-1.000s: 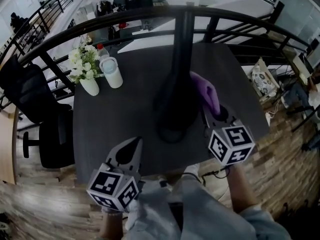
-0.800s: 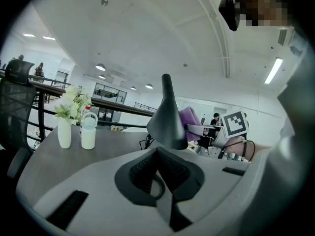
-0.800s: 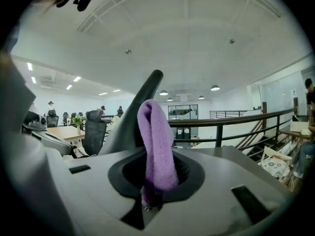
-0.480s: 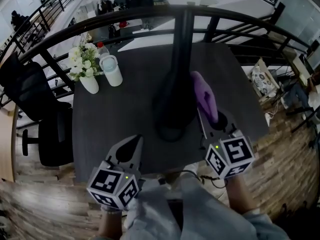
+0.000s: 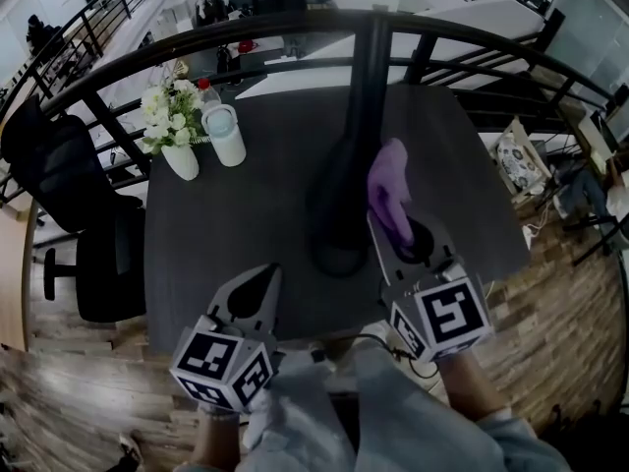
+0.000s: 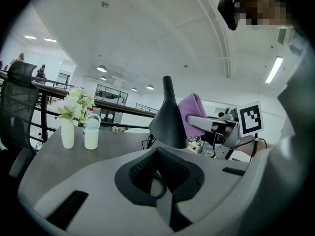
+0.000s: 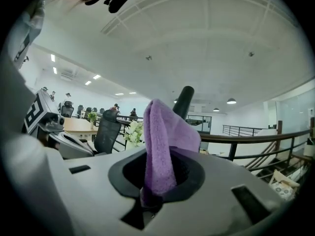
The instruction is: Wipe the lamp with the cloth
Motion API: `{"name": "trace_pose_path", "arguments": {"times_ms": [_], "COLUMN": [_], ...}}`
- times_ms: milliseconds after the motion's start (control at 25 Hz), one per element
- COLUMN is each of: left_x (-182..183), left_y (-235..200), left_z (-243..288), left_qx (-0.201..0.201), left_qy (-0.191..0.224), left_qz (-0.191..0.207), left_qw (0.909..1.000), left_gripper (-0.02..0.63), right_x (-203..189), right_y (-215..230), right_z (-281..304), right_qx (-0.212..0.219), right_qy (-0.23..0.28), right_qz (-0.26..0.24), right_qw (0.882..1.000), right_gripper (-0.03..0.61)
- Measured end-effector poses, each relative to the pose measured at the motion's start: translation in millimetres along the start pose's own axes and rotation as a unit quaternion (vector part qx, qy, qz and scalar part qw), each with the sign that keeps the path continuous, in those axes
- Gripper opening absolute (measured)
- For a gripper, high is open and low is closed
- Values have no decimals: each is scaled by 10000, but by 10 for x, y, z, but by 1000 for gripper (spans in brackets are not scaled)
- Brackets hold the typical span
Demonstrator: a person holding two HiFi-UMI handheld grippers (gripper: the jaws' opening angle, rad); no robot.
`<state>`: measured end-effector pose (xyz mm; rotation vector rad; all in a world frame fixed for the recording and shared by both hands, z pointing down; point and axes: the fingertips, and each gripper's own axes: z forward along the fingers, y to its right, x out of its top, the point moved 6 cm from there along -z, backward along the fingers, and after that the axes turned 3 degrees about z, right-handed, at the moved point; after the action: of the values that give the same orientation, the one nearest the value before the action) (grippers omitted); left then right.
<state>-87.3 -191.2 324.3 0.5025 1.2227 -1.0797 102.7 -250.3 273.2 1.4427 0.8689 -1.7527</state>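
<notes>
A black lamp (image 5: 346,180) with a flared base and tall stem stands mid-table. It also rises ahead in the left gripper view as the lamp (image 6: 168,117), and its stem (image 7: 184,101) shows behind the cloth in the right gripper view. My right gripper (image 5: 395,239) is shut on a purple cloth (image 5: 388,190), held up against the lamp's right side. The cloth (image 7: 160,146) stands pinched between the jaws. My left gripper (image 5: 254,288) hovers at the table's near edge, left of the lamp base, jaws together and nothing in them.
A white vase of flowers (image 5: 169,131) and a white bottle (image 5: 224,136) stand at the far left corner of the dark table (image 5: 246,214). A black railing (image 5: 147,62) curves behind the table. An office chair (image 5: 69,205) sits to the left.
My right gripper has moved left and up with the purple cloth, bringing it closer against the lamp. The left gripper has stayed in place.
</notes>
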Motion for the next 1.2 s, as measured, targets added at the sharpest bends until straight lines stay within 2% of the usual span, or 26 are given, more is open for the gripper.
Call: {"name": "trace_pose_path", "arguments": {"times_ms": [240,560,960,1200], "left_x": [-16,-22,-89,-95], "left_y": [-37,-93,-243,-330], "left_z": [-40,-57,-143,-225], "left_qx": [67,105,260,408], "left_qy": [16,31,73,108], "left_qz": [-43,-85,-176,-286], "left_qw": [10000,9999,9995,9987], "left_gripper": [12,12,12,12], "right_x": [-3,-41,-231,-209], "right_y": [-142,-419,-807,-1036], "right_z": [28,104,201,199], "right_qx": [238,786,1429,1740], "right_qy": [-26,-118,-637,-743], "right_qz": [-144,-628,-622,-639], "right_qw": [9996,9949,9857,9799], "right_gripper": [51,51,51,51]}}
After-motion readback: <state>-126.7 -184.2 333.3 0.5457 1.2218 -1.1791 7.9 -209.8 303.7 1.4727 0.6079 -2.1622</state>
